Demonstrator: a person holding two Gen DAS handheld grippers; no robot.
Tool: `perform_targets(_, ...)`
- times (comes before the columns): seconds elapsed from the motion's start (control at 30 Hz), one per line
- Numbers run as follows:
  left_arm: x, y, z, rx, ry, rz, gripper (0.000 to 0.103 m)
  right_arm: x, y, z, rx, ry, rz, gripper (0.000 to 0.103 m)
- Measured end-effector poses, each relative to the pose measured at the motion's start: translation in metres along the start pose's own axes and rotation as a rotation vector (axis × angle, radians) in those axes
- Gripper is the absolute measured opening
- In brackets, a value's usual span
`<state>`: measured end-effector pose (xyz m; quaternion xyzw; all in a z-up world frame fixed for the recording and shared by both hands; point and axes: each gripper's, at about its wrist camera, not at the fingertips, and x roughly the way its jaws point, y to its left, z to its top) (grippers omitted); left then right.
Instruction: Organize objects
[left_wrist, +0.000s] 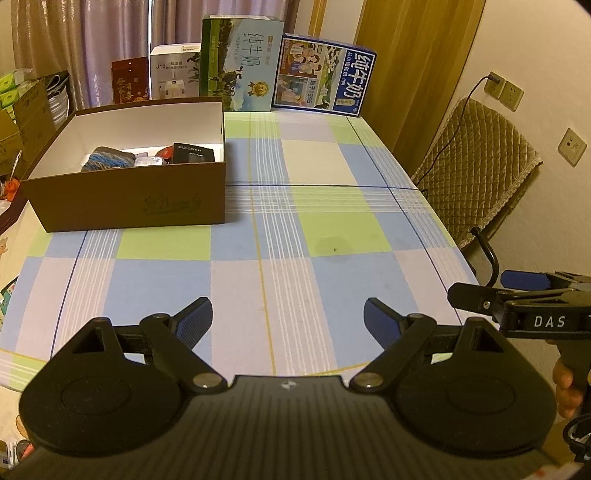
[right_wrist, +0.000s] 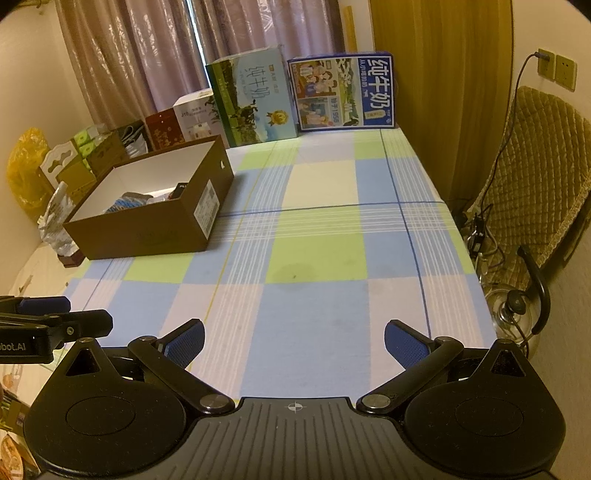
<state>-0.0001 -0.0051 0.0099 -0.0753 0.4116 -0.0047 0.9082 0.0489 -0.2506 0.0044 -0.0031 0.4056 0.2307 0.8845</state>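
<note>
Box (left_wrist: 133, 199) already holds a few bits; both grippers, left (left_wrist: 288, 314) and right (right_wrist: 293, 338), gape with nothing between. Risk I'd guess: bumping the 2 milk cartons (left_wrist: 325, 74) reaching past.

You are looking at a matt cardboard box (left_wrist: 133, 199) sitting on the bench's (left_wrist: 332, 258) smooth checked cloth, knitted wool (left_wrist: 107, 158) inside.

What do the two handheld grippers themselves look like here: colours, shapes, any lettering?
Both are matte black. The left gripper has a ribbed body, two round discs, silver pivot pins and fingers with blue textured pads. The right gripper looks the same. Seen side-on from the left wrist view, it carries white "DAS" lettering; the right wrist view shows "bot.AI" on the left one. No sleeve is visible.
</note>
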Motion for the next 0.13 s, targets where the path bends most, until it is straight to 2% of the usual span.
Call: perform_targets(0.13, 0.0014, 0.0006, 0.0012, -0.001, 0.001, 0.011, 0.087, 0.0013, 0.0013, -0.0004, -0.002, 0.002, 0.001, 0.101)
